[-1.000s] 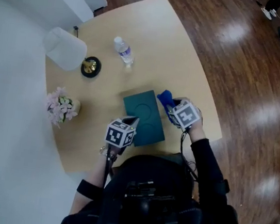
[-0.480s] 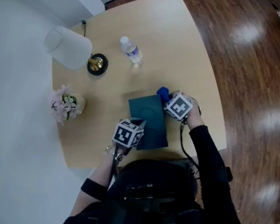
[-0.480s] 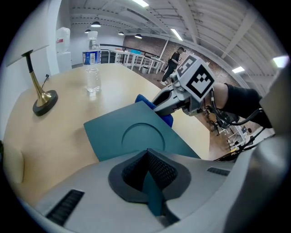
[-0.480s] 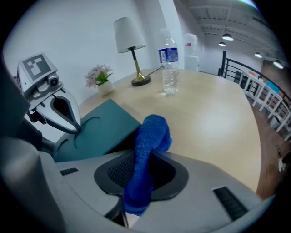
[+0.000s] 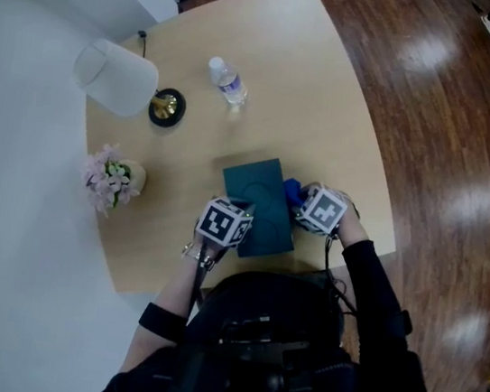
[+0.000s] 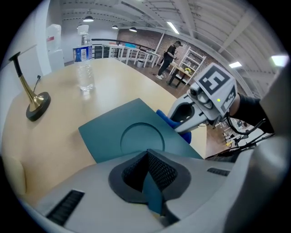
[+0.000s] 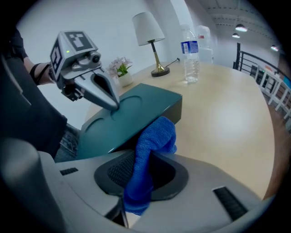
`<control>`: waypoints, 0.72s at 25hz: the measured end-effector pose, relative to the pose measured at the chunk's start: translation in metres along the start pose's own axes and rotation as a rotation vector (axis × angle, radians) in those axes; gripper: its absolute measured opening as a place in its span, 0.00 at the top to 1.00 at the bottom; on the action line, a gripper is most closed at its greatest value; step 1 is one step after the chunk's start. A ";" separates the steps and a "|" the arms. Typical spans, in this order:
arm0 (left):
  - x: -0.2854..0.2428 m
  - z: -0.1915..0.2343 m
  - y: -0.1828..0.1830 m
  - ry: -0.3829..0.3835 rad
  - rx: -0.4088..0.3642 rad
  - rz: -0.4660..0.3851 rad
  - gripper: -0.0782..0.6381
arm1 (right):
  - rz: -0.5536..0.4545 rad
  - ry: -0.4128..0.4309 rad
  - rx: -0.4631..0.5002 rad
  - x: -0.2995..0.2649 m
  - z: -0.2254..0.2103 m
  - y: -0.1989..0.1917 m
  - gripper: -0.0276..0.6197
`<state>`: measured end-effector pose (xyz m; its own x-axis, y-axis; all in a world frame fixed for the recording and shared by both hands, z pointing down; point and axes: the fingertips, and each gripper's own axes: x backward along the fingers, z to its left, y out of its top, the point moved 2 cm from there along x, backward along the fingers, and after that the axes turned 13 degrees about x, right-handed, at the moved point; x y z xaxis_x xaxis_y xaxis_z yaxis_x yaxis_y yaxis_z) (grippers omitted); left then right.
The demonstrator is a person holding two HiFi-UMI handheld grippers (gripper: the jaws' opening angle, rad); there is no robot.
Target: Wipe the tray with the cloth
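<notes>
Teal tray (image 5: 254,196) with a round recess lies on the light wood worktop (image 5: 330,112), near the person's edge. Left hand-held gripper (image 7: 115,107) is clenched on the tray's near edge, with the teal rim seen between its jaws in the left gripper view. Right hand-held gripper (image 6: 178,124) is grasping a blue cloth (image 7: 152,141); the cloth bunches out of the jaws and touches the tray's right side edge, at the side wall and not on the top face. The two grippers sit close together, one at each side of the tray. Farther back on the worktop, well apart from the tray: a water bottle (image 5: 228,83), upright; a lamp (image 5: 115,78) with white shade and brass base; a small pot of pink flowers (image 5: 110,181) at the left edge. Dark wood floor (image 5: 449,175) is to the right.
</notes>
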<state>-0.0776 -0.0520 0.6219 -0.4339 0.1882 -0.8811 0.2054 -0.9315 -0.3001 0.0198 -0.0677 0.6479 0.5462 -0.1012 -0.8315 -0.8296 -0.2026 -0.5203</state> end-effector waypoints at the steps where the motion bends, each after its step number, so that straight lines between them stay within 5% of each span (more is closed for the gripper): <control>1: 0.000 0.000 0.000 -0.001 -0.008 0.002 0.89 | -0.001 0.018 -0.007 0.001 0.011 -0.005 0.81; 11: -0.001 0.001 -0.001 -0.006 -0.066 0.002 0.89 | 0.039 0.098 -0.055 -0.002 0.110 -0.055 0.81; 18: -0.001 -0.001 -0.001 -0.014 -0.062 0.006 0.89 | 0.036 0.080 -0.090 0.011 0.099 -0.059 0.81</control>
<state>-0.0767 -0.0506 0.6226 -0.4446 0.1777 -0.8779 0.2616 -0.9116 -0.3171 0.0638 0.0399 0.6501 0.5267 -0.1866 -0.8293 -0.8370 -0.2841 -0.4677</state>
